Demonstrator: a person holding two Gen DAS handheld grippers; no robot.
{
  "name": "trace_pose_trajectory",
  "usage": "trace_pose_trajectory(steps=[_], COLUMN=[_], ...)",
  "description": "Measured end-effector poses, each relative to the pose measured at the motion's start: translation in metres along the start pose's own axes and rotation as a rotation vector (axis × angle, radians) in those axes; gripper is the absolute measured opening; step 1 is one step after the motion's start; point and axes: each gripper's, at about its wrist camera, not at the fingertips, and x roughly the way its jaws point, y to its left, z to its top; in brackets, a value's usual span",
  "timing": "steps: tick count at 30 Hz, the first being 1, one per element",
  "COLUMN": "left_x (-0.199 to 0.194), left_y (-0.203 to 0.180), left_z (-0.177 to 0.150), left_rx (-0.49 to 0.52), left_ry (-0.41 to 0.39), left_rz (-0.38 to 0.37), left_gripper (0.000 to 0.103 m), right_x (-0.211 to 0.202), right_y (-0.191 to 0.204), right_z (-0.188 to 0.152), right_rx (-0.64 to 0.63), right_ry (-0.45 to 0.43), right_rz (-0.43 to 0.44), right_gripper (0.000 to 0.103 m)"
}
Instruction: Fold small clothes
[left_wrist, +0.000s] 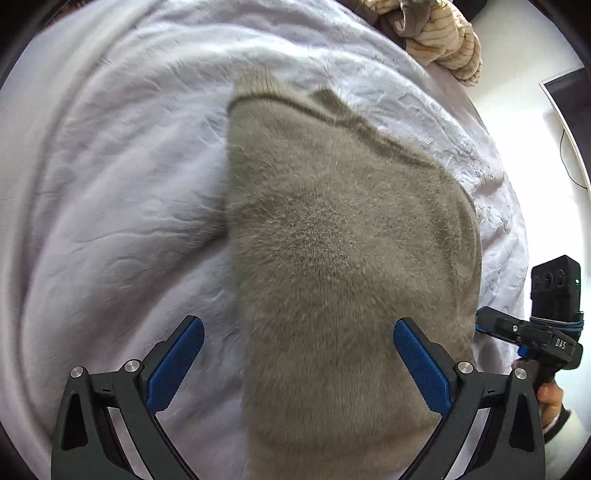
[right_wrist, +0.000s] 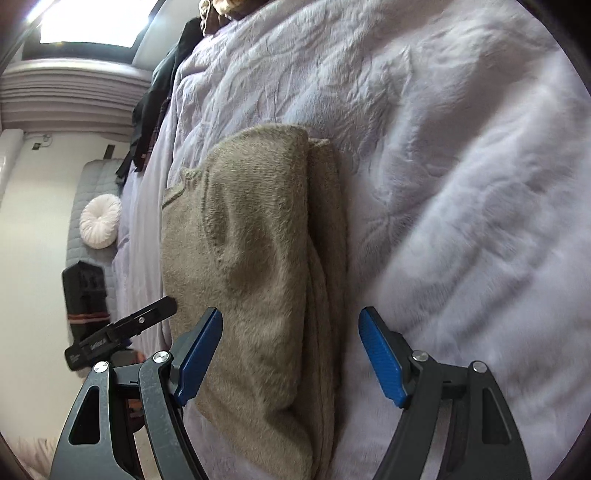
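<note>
A fuzzy grey-brown sweater (left_wrist: 343, 240) lies folded lengthwise on the pale lilac bedspread (left_wrist: 110, 184). Its ribbed neck end points away from me. My left gripper (left_wrist: 298, 322) hovers open above the sweater's near left edge, with one blue pad over the bedspread and the other over the fabric. In the right wrist view the sweater (right_wrist: 258, 240) shows a folded-over layer along its right side. My right gripper (right_wrist: 291, 313) stands open above the sweater's near right edge, gripping nothing. Each view shows a finger (left_wrist: 498, 323) of the other gripper beside the sweater.
A heap of cream striped clothes (left_wrist: 450, 44) lies at the far end of the bed. Dark clothes (right_wrist: 155, 99) hang over the bed's left edge. On a grey bench beyond sits a round white cushion (right_wrist: 100, 220). A hand (left_wrist: 550, 398) holds the right gripper's handle.
</note>
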Motion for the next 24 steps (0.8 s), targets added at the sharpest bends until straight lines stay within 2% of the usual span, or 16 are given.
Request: trace_pose_trajectory(steps=[3,5,9,12,16,17,18,19,20,21,23,24], left_x=[0.005,0.009,0.012,0.017,0.018,0.015,0.013,0.010,0.005,-0.001,-0.014,-0.022], left_y=[0.003,0.002,-0.007,-0.014,-0.008,-0.009,-0.008,-0.008,-0.008,-0.007,-0.007,-0.005], left_z=[-0.003,-0.003,0.002,0.002,-0.001,-0.002,-0.003,-0.006,-0.009,-0.011,-0.016,-0.017], left_rx=[-0.001,0.006,0.023,0.047,0.035,0.035,0.037,0.040,0.046,0.053,0.071,0.075], left_ry=[0.023,0.027,0.028,0.022,0.011,0.003,-0.005,-0.017,-0.030,-0.042,-0.063,-0.069], left_rz=[-0.064,-0.077,-0.089,-0.057,-0.076,-0.074,-0.068,-0.060,-0.060,-0.065,-0.070,-0.076], left_gripper=[0.103,0.103,0.103,0.103,0.103,0.100,0.097,0.087,0.077,0.071,0.050,0.047], right_x=[0.012,0.019,0.032,0.045,0.054,0.053,0.051,0.051,0.052,0.049,0.043,0.041], right_y=[-0.001,0.001,0.013,0.019,0.006,0.005,0.004,0.002,0.002,0.004,0.012,0.015], right_z=[0.006,0.010,0.018,0.022,0.022,0.021,0.018,0.017,0.016,0.014,0.011,0.010], right_rx=[-0.027,-0.040,-0.074,-0.088,-0.005,0.017,0.033,0.050,0.066,0.070,0.072,0.079], right_ry=[0.034,0.051,0.082,0.095,0.072,0.064,0.066,0.074,0.072,0.061,0.048,0.046], right_rz=[0.038,0.058,0.138,0.174,0.217,0.215,0.195,0.185,0.202,0.212,0.235,0.247], right_gripper=[0.079,0.079,0.081,0.081,0.080,0.078,0.066,0.046,0.042,0.037,0.035,0.035])
